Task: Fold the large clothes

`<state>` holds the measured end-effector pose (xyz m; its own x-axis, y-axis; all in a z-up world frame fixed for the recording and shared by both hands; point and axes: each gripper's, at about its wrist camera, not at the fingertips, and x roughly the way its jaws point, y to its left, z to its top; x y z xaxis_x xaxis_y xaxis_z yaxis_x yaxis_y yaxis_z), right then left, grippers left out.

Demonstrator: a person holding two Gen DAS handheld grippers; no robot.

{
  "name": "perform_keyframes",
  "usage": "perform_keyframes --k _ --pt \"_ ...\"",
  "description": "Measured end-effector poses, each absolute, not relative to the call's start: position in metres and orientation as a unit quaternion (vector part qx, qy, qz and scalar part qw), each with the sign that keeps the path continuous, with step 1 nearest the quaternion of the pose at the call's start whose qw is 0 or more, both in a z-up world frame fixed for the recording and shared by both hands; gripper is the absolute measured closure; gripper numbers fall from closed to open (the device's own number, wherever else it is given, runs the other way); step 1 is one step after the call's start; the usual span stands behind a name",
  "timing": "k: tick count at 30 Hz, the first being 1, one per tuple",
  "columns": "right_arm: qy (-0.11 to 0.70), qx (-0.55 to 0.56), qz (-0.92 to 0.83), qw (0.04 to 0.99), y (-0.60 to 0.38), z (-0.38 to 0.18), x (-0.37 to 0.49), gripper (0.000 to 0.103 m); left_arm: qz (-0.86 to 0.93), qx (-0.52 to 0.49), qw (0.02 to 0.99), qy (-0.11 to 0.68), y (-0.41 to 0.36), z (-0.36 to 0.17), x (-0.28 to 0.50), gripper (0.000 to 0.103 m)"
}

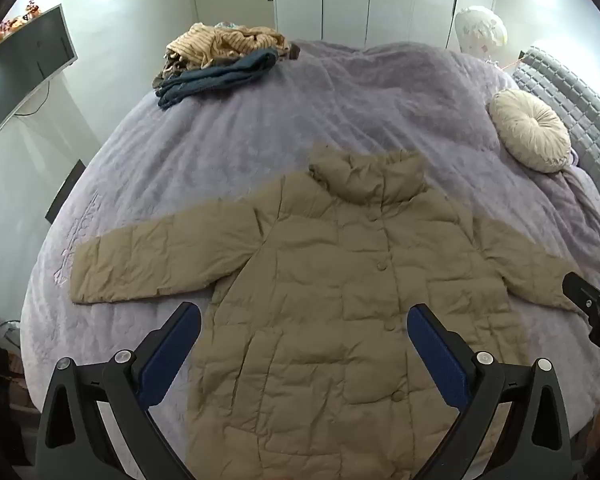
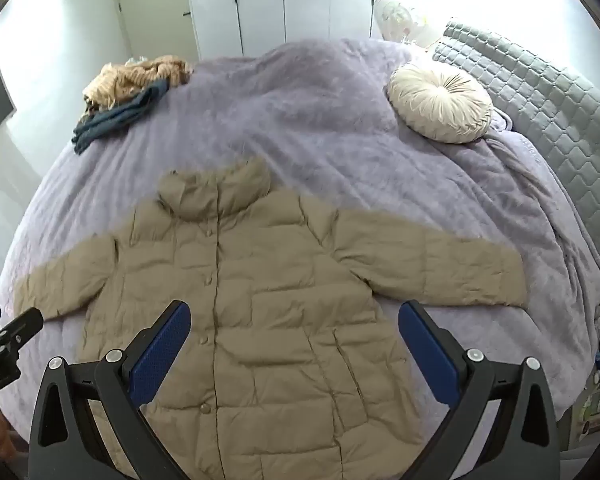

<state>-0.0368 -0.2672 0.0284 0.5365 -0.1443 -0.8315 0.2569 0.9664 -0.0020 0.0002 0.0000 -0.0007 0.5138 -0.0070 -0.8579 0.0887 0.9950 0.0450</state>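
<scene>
A khaki quilted puffer jacket (image 1: 340,292) (image 2: 260,292) lies flat and buttoned on the bed, front up, collar pointing away, both sleeves spread out sideways. My left gripper (image 1: 304,320) hovers above the jacket's lower left body, jaws wide open, nothing between its blue pads. My right gripper (image 2: 294,318) hovers above the lower right body, also wide open and empty. Each gripper's tip shows at the edge of the other view: the right gripper (image 1: 592,304) beside the right sleeve, the left gripper (image 2: 8,328) beside the left sleeve.
The lilac fleece blanket (image 1: 260,140) (image 2: 320,128) covers the bed. A pile of striped tan and dark blue clothes (image 1: 220,60) (image 2: 128,92) sits at the far left. A round cream cushion (image 1: 532,132) (image 2: 440,100) lies far right by the grey quilted headboard (image 2: 540,92). A monitor (image 1: 24,68) hangs left.
</scene>
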Motion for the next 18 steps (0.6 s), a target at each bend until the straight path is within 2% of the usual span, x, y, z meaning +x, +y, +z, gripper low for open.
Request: perform_keyframes --k 3,6,10,18 --pt "0.483 0.054 -0.107 0.868 -0.265 0.023 -0.037 0.0 -0.028 0.042 0.867 0.496 -0.001 -0.004 0.001 0.0" --pt "0.504 0.055 -0.108 0.855 -0.268 0.033 -0.017 0.0 -0.022 0.04 0.873 0.485 -0.005 0.016 -0.001 0.0" --pt "0.468 0.059 -0.1 0.876 -0.261 0.037 -0.044 0.0 -0.021 0.016 0.877 0.481 0.001 0.019 -0.006 0.0" --pt "0.454 0.044 -0.102 0.884 -0.255 0.04 -0.045 0.0 -0.014 0.023 0.886 0.463 -0.001 0.022 -0.014 0.0"
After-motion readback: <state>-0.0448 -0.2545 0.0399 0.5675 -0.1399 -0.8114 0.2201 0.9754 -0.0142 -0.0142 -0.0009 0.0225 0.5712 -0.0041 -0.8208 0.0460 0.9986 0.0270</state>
